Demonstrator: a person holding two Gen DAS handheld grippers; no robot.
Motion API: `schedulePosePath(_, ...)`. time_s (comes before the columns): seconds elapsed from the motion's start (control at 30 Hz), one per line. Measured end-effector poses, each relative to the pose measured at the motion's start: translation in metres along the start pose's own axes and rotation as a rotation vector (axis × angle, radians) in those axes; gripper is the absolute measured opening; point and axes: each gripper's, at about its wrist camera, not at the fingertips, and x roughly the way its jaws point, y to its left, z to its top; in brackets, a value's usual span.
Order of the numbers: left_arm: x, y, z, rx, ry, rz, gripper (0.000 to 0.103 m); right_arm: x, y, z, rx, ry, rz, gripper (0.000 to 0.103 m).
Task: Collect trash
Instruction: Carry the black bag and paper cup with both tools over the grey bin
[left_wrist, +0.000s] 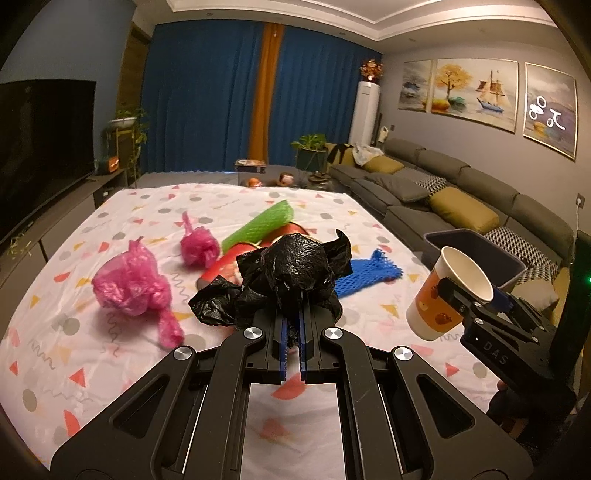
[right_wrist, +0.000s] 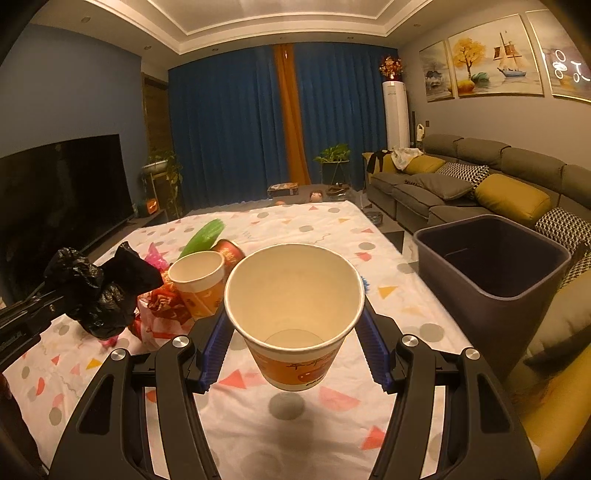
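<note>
My left gripper (left_wrist: 293, 310) is shut on a crumpled black plastic bag (left_wrist: 291, 273) and holds it above the patterned cloth; the bag also shows in the right wrist view (right_wrist: 99, 291). My right gripper (right_wrist: 295, 314) is shut on an orange paper cup (right_wrist: 293, 314), held tilted above the cloth; the cup also shows in the left wrist view (left_wrist: 450, 291). A dark grey bin (right_wrist: 491, 262) stands open at the right, beside the table. On the cloth lie two pink bags (left_wrist: 129, 284), a green foam net (left_wrist: 258, 225), a blue net (left_wrist: 369, 275), a second paper cup (right_wrist: 199, 280) and red wrappers (right_wrist: 162, 302).
A white cloth with coloured shapes (right_wrist: 295, 424) covers the table. A grey sofa with yellow cushions (right_wrist: 480, 184) runs along the right, behind the bin. A TV (right_wrist: 55, 195) stands at the left. Blue curtains and plants are at the back.
</note>
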Motion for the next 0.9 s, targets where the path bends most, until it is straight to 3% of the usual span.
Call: schedulePosePath(0.9,0.052,-0.117,0.021,0.132,-0.007,-0.143,0.004,-0.018,-0.087,0.017,0.029,-0.086,-0.150,0.062)
